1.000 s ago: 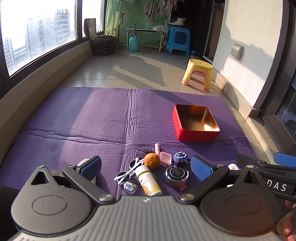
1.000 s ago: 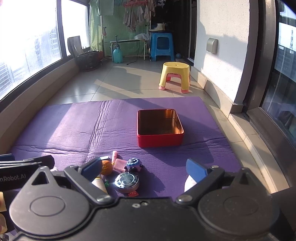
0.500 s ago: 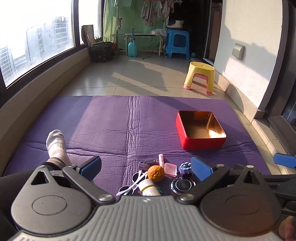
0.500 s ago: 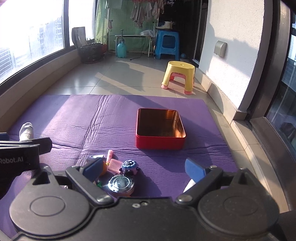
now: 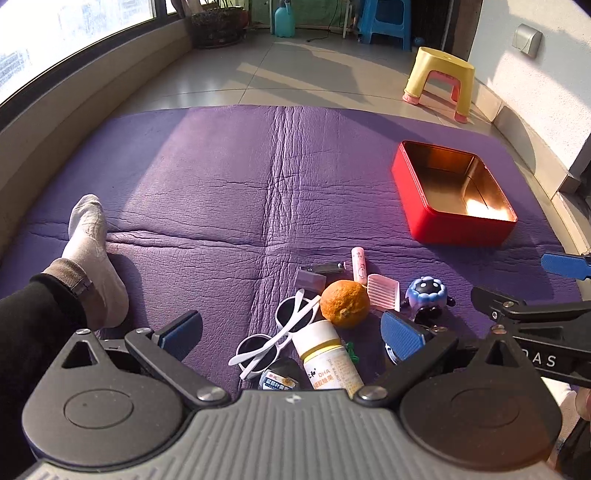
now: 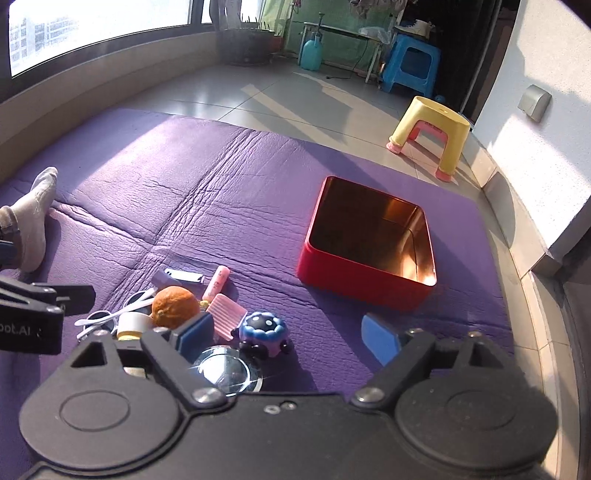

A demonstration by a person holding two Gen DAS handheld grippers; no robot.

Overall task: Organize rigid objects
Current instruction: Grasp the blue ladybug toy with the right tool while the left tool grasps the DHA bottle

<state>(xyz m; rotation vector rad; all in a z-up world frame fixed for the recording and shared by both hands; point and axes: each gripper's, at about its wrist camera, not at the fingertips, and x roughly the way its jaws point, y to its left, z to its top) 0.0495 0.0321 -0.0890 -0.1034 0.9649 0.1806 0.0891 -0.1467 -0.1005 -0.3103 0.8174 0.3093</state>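
Observation:
A pile of small objects lies on the purple mat (image 5: pixel 221 192): an orange (image 5: pixel 344 303), white sunglasses (image 5: pixel 280 339), a white DHA bottle (image 5: pixel 327 356), a pink tube (image 5: pixel 358 264), a pink ridged piece (image 5: pixel 384 291), a nail clipper (image 5: pixel 321 268) and a blue round toy (image 5: pixel 426 295). An open, empty red tin (image 5: pixel 452 195) stands beyond them on the right. My left gripper (image 5: pixel 291 334) is open above the pile. My right gripper (image 6: pixel 286 334) is open over the blue toy (image 6: pixel 264 332) and a round metal lid (image 6: pixel 225 373).
A socked foot (image 5: pixel 92 254) rests on the mat at the left. A yellow stool (image 5: pixel 439 81) stands on the tiled floor beyond the mat, with a blue stool (image 6: pixel 410 66) and a planter (image 5: pixel 218 26) farther back. A wall runs along the right.
Both grippers have tilted down and moved toward the pile, which now sits higher and larger in view. Both stay open. The foot has come into view at the left.

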